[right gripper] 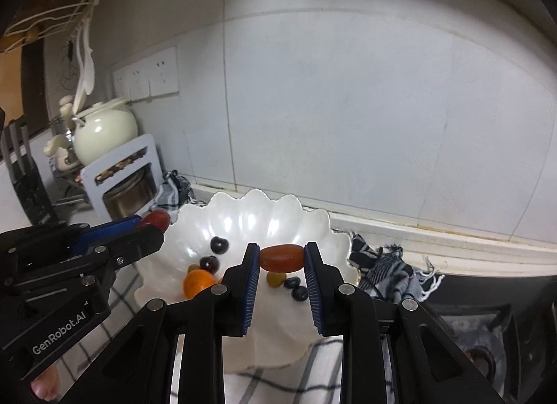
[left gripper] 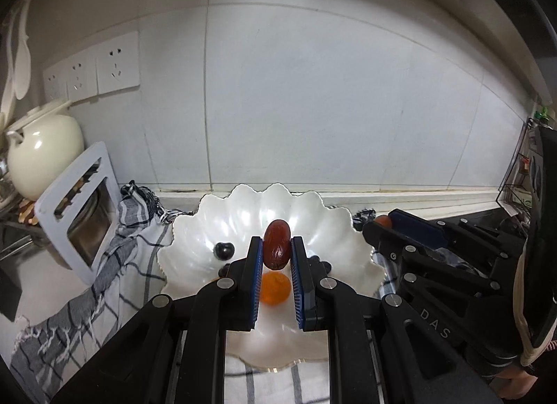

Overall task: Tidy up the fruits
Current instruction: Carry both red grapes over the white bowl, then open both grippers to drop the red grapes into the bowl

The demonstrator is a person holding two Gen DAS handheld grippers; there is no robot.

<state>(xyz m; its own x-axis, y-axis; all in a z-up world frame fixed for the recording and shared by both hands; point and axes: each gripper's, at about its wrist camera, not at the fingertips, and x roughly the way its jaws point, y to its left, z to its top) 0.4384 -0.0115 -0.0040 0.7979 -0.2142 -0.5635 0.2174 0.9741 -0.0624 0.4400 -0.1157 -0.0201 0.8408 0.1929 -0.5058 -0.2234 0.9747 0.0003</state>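
My left gripper is shut on a dark red date, held upright over a white scalloped bowl. Under it in the bowl lie an orange kumquat and a dark cherry. My right gripper is shut on an oblong red-orange fruit, held crosswise above the same bowl. That bowl holds two dark cherries, an orange kumquat, an olive-green fruit and dark berries. Each gripper shows in the other's view: right gripper, left gripper.
The bowl sits on a checked cloth on a counter against a tiled wall. At the left stand a cream teapot, a white frame around a steel pot and a knife block. A stove burner lies at the right.
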